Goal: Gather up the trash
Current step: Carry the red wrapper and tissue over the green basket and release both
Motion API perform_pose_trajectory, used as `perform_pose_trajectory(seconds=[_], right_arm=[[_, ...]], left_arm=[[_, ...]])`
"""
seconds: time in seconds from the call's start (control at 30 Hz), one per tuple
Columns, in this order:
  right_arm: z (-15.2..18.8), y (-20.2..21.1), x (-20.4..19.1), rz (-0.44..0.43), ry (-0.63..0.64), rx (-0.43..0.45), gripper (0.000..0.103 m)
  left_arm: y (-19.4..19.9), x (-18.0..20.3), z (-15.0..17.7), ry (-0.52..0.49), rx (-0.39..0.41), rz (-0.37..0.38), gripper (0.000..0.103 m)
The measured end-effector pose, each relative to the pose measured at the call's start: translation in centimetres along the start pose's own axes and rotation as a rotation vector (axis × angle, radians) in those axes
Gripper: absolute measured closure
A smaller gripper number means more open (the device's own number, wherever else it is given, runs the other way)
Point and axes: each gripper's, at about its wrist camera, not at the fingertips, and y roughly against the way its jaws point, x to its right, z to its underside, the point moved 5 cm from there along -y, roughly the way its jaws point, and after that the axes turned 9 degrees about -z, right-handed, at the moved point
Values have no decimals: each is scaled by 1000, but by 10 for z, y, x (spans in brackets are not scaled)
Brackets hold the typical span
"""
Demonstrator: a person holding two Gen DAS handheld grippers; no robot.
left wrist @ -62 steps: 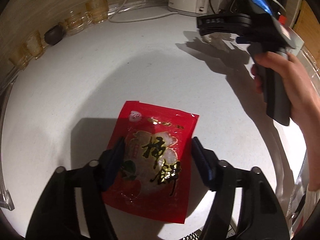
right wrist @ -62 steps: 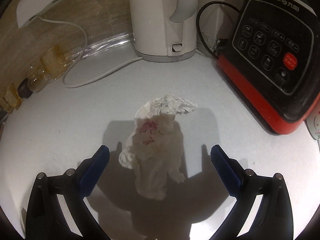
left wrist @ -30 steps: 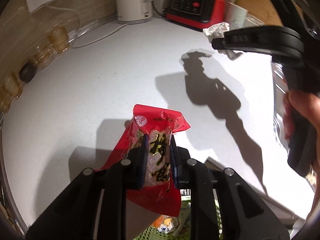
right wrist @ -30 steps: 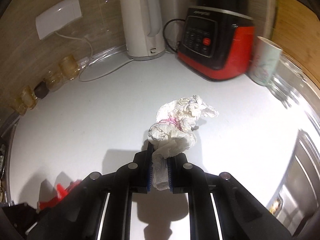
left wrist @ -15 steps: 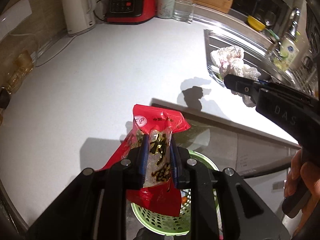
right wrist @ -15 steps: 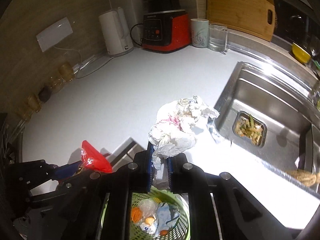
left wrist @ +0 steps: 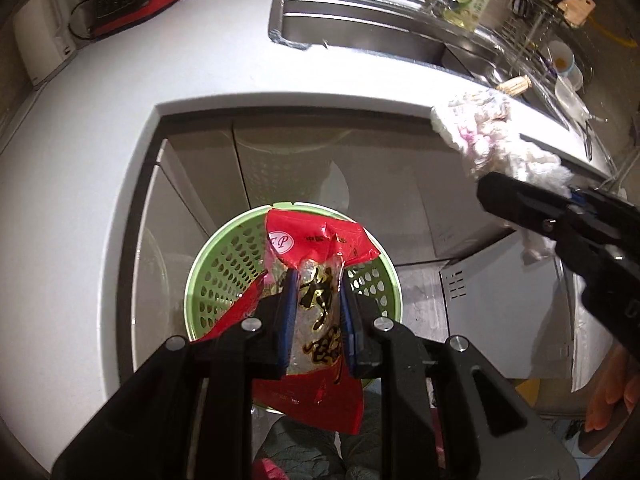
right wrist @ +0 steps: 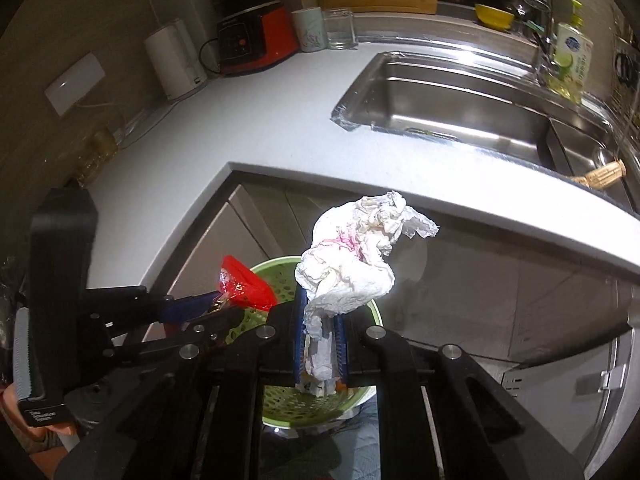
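Above the green bin [left wrist: 224, 264] we hold both loads: our left gripper [left wrist: 316, 280] pinches the red snack wrapper [left wrist: 320, 248], our right gripper [right wrist: 320, 320] the crumpled tissue [right wrist: 352, 256]. Released off-centre, the light tissue may drift past the rim onto the floor.

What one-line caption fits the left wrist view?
Left gripper clamps a red snack wrapper above the green perforated bin; right gripper holds crumpled white tissue.
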Motion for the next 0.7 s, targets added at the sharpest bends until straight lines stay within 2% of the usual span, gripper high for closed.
perform_pose_trajectory(seconds=[0.1,0.17,0.23,0.33,0.4,0.47,0.53,0.7], right_arm=[[13,3,7,14,-34,-6,90],[19,5,9,13,-50,-8,89],[22,6,10,16,-54,-10,89],[23,5,9,17,-50,-19,88],[24,4,8,16,-46,-22,87],[26,4,7,13,-43,-25,87],[26,3,7,9,-40,-32,87],[23,2,7,0,-35,-31,87]], left_arm=[[-30,10,10,-41,-53,-4,83],[-51,15,18,-58,-102,15,78],[-69,19,27,-71,-154,34,68],[-87,25,36,-96,-205,23,56],[-88,25,36,-87,-202,22,52],[-82,23,33,-76,-178,29,40],[-73,20,26,-67,-143,23,33],[-58,11,17,-44,-103,19,30]])
